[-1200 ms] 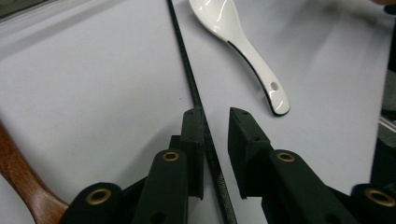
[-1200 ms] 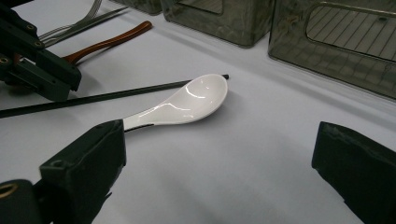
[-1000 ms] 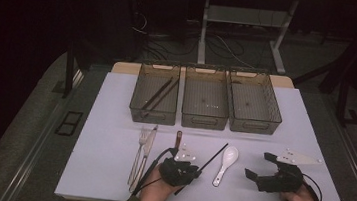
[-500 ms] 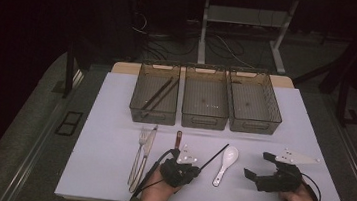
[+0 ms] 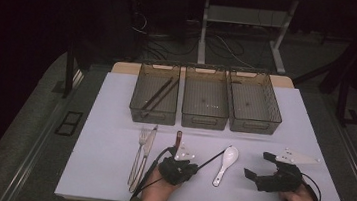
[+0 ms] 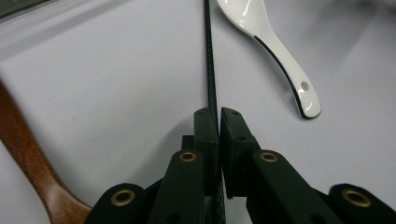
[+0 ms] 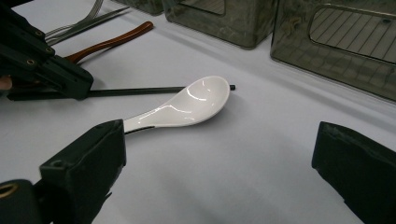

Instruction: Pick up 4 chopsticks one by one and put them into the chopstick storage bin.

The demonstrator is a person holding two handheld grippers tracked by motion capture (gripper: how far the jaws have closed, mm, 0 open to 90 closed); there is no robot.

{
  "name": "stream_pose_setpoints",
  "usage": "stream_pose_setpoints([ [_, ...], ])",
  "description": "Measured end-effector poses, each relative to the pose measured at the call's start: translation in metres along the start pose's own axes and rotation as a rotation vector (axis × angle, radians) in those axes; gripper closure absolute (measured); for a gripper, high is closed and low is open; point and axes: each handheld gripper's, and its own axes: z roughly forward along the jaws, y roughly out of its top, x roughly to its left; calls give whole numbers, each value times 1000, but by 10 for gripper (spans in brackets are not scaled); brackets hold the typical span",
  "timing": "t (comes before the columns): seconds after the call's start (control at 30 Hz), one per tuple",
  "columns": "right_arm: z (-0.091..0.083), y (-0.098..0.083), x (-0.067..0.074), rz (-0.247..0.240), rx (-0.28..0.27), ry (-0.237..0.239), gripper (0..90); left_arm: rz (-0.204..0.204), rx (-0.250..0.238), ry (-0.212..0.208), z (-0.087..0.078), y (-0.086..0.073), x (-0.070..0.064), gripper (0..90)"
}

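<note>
Left gripper (image 6: 218,122) has just pinched shut on the black chopstick (image 6: 210,60), which lies flat, tip toward the worktop's far-right corner. Right gripper (image 5: 266,166) hangs wide open, empty.

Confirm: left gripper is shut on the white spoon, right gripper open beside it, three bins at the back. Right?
Not quite. The left gripper is shut on the black chopstick, not the white spoon, which lies free beside it; the left gripper view shows this. The right gripper is open, and the three bins stand at the back.

A lab or test room: a bare white table (image 5: 109,163) in a dark space, loose cables (image 5: 222,47) on the floor, metal stand legs (image 5: 204,28) behind.
</note>
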Motion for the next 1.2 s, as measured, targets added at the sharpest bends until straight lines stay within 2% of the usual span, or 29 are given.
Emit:
stream_pose_setpoints([
  [0.13, 0, 0, 0, 0, 0, 0, 26, -13, -20, -16, -2, 3, 2, 852],
  [0.2, 0, 0, 0, 0, 1, 0, 26, 0, -18, -29, -4, 5, 4, 852],
  [0.23, 0, 0, 0, 0, 0, 0, 26, -17, -36, -39, -4, 6, 4, 852],
  [0.3, 0, 0, 0, 0, 0, 0, 26, -2, -30, -54, -6, 7, 5, 852],
  [0.33, 0, 0, 0, 0, 0, -1, 26, -18, -43, -58, -5, 8, 4, 852],
  [0.43, 0, 0, 0, 0, 0, 0, 26, -8, -49, -72, -8, 11, 5, 852],
  [0.63, 0, 0, 0, 2, -2, 0, 26, -16, -75, -92, -13, 15, 8, 852],
  [0.73, 0, 0, 0, 0, -5, 1, 26, -2, -95, -117, -17, 17, 11, 852],
  [1.03, 3, 1, 0, -1, -12, 6, 26, 33, -122, -127, -31, 25, 26, 852],
  [1.1, 4, 2, 0, -11, -14, 10, 26, 48, -129, -145, -35, 25, 30, 851],
  [1.2, 5, 4, 0, -22, -21, 13, 26, 63, -137, -149, -40, 26, 35, 852],
])
